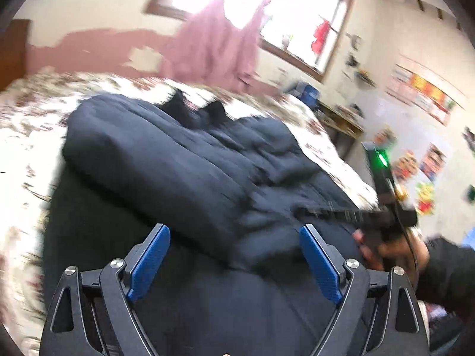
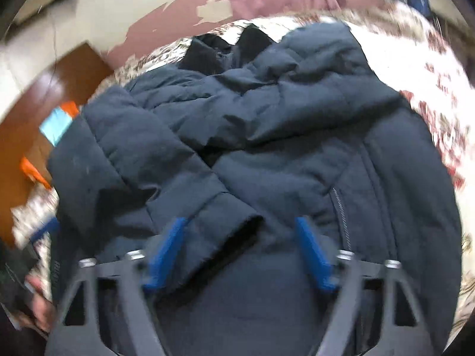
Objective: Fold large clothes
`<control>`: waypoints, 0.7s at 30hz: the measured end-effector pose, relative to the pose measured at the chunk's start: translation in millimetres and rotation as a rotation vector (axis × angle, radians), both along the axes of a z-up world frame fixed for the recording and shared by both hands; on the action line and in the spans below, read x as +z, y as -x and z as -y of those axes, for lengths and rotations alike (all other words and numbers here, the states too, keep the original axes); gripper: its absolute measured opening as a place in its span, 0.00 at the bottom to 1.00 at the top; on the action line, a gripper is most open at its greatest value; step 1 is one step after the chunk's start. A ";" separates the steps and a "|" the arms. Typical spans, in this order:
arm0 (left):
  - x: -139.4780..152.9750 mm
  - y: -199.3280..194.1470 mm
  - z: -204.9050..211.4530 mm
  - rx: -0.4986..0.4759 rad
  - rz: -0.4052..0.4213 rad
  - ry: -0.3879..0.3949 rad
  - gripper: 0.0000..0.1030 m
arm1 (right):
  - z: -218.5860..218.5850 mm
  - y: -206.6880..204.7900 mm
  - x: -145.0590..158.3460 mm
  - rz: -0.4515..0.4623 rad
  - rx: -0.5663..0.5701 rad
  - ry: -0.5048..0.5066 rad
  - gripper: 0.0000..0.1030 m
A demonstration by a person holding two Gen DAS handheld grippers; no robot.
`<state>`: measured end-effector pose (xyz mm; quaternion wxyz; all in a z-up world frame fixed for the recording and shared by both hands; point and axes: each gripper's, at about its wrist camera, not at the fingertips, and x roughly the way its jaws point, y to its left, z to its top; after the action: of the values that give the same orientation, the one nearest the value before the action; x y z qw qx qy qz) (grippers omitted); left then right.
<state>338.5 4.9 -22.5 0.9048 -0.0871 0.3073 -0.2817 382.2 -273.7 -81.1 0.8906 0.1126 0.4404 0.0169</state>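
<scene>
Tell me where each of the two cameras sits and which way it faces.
Left wrist: sits behind the open left gripper, looking across the dark padded jacket on the floral bedspread toward the window; the person's right hand holding the other tool shows at right.
Right wrist: sits behind the open right gripper, looking down on the jacket's folded-in sleeve cuff; the left hand shows at lower left.
Shared: the jacket, the bedspread, the peeling wall.
</scene>
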 end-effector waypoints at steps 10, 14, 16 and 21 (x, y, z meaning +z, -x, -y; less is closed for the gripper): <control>10.9 -45.5 -94.6 0.327 -0.014 0.037 0.87 | -15.3 11.4 66.6 0.178 0.089 0.177 0.05; 9.2 -70.5 -110.7 0.448 -0.025 0.048 0.87 | -3.0 6.8 111.3 0.286 0.060 0.285 0.05; 8.9 -88.2 -114.9 0.530 -0.055 0.039 0.87 | 9.9 -2.4 129.9 0.315 0.023 0.331 0.05; 8.2 -118.7 -110.4 0.560 -0.077 0.102 0.87 | 39.8 -37.5 160.0 0.341 -0.087 0.421 0.05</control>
<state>457.2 115.2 -14.3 0.9296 -0.2243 0.2907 -0.0324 419.7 -313.5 78.9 0.9555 -0.0609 0.2725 -0.0947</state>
